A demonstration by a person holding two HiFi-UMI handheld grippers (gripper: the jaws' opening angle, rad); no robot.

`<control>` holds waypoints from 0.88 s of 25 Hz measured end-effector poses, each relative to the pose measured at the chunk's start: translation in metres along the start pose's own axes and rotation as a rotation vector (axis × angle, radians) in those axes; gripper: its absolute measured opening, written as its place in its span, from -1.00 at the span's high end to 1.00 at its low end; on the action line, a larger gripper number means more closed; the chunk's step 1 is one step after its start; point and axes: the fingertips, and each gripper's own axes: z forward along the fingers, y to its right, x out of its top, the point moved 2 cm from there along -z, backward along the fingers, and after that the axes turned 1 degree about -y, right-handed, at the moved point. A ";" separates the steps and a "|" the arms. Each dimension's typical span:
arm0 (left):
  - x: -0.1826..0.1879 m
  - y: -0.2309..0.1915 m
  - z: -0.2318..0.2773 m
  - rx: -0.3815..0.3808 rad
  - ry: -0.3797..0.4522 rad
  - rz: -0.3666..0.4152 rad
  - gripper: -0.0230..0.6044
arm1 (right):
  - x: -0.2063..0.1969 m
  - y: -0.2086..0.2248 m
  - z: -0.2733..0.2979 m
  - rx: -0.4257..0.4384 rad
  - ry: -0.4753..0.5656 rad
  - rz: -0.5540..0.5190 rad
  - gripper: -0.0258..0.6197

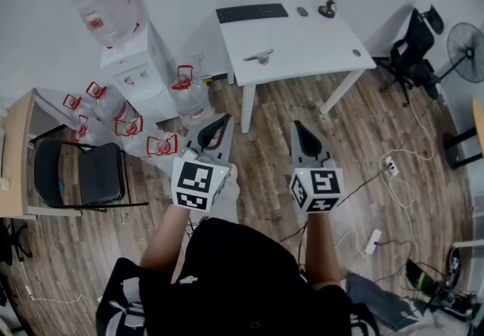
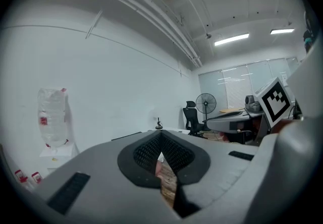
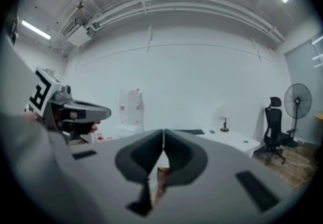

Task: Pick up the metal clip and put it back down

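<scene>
The metal clip (image 1: 259, 57) lies on the white table (image 1: 310, 51), in its left half and close to the near edge, with bare tabletop all round it. A black keyboard (image 1: 252, 12) sits along the far edge at the far left corner, and a small dark stand (image 1: 327, 7) is at the far edge further right. Both claws are held over the wooden floor (image 1: 355, 138) on the near side of the table, well apart from the clip. The left gripper (image 1: 219, 124) points towards the table's near left corner; seen along its own jaws, the tips meet with nothing between them (image 2: 160, 134). The right gripper (image 1: 301, 129) is level with it, and its jaws are pressed together and empty too (image 3: 163, 134). Off the table's left edge stands a water dispenser (image 1: 140, 70), with spare water bottles (image 1: 162, 144) on the floor beside it
</scene>
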 end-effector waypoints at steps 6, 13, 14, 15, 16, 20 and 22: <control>-0.004 -0.034 0.067 -0.015 -0.015 0.001 0.86 | -0.006 0.032 0.067 -0.023 -0.032 0.023 0.81; 0.009 -0.094 0.148 -0.047 -0.024 0.003 0.86 | 0.010 0.058 0.160 -0.047 -0.059 0.023 0.81; 0.011 -0.103 0.161 -0.054 -0.025 0.003 0.86 | 0.012 0.061 0.174 -0.049 -0.061 0.024 0.81; 0.013 -0.112 0.173 -0.061 -0.026 0.002 0.86 | 0.015 0.064 0.187 -0.052 -0.063 0.024 0.81; 0.015 -0.120 0.185 -0.068 -0.027 0.000 0.86 | 0.018 0.068 0.200 -0.057 -0.067 0.024 0.81; 0.017 -0.148 0.226 -0.092 -0.036 -0.011 0.86 | 0.024 0.081 0.245 -0.079 -0.087 0.031 0.81; 0.016 -0.161 0.243 -0.103 -0.044 -0.017 0.86 | 0.026 0.087 0.263 -0.090 -0.095 0.034 0.81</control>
